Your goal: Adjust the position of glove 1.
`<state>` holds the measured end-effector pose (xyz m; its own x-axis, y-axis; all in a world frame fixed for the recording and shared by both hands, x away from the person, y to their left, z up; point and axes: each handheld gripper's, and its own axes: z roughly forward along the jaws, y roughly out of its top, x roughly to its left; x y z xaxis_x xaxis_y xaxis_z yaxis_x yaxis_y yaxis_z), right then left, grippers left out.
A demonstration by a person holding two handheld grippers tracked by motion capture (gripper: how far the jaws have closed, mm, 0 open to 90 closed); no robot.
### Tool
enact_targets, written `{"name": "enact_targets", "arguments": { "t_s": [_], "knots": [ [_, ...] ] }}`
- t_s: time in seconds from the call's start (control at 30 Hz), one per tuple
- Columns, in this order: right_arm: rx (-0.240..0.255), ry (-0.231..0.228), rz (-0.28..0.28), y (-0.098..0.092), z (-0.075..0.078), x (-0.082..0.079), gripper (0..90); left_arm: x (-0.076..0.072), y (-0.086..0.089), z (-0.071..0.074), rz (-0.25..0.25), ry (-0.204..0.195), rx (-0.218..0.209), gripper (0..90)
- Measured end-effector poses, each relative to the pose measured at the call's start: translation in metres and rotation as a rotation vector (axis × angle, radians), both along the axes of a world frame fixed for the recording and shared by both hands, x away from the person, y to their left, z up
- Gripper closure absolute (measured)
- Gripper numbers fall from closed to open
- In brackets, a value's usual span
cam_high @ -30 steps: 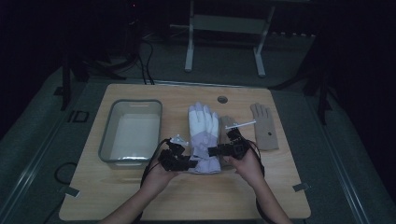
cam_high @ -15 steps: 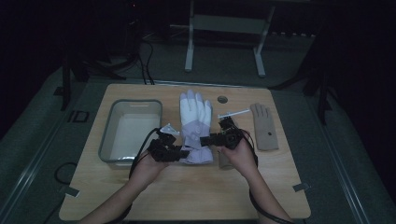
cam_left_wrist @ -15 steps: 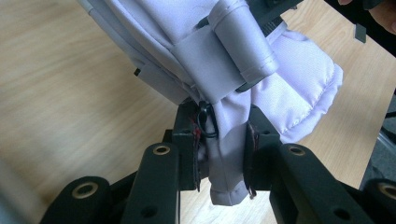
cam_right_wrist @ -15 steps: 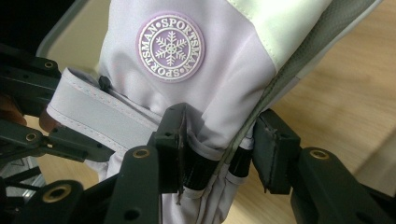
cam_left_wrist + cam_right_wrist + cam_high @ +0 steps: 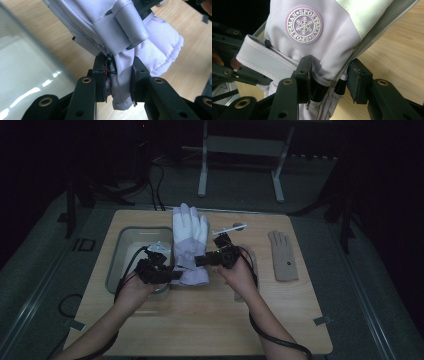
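wooden table (bearing tray, tan glove)

Both grippers, left and right, have carried the white glove toward twelve o'clock; its cuff now appears raised off the table.

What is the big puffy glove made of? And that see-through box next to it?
The ski glove looks like smooth woven synthetic fabric, white and pale lilac, with padding inside: its cuff bulges in quilted, stitched puffs. The round snowflake badge seems rubbery, with raised letters. The box is probably clear plastic, maybe glass: you see through its wall and it shines with bright glints.
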<state>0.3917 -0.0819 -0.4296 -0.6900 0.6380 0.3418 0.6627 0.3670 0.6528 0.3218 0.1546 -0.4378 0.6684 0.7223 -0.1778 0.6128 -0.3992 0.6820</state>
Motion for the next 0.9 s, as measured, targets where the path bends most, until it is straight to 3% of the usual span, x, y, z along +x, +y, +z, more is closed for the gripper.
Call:
{"name": "enact_targets", "arguments": {
  "t_s": [0.13, 0.5, 0.7, 0.9],
  "knots": [
    [0.005, -0.005, 0.022, 0.025, 0.002, 0.006, 58.2, -0.001, 0.021, 0.006, 0.027, -0.008, 0.028, 71.3],
    [0.021, 0.009, 0.075, 0.086, 0.004, 0.012, 58.2, -0.009, 0.078, 0.009, 0.103, 0.013, 0.029, 71.3],
    [0.023, 0.026, 0.102, 0.115, -0.005, 0.015, 58.1, -0.010, 0.102, 0.003, 0.134, 0.035, 0.038, 71.2],
    [0.004, 0.046, 0.104, 0.133, -0.018, 0.018, 58.1, -0.008, 0.116, -0.013, 0.158, 0.068, 0.029, 71.2]
  ]
}}
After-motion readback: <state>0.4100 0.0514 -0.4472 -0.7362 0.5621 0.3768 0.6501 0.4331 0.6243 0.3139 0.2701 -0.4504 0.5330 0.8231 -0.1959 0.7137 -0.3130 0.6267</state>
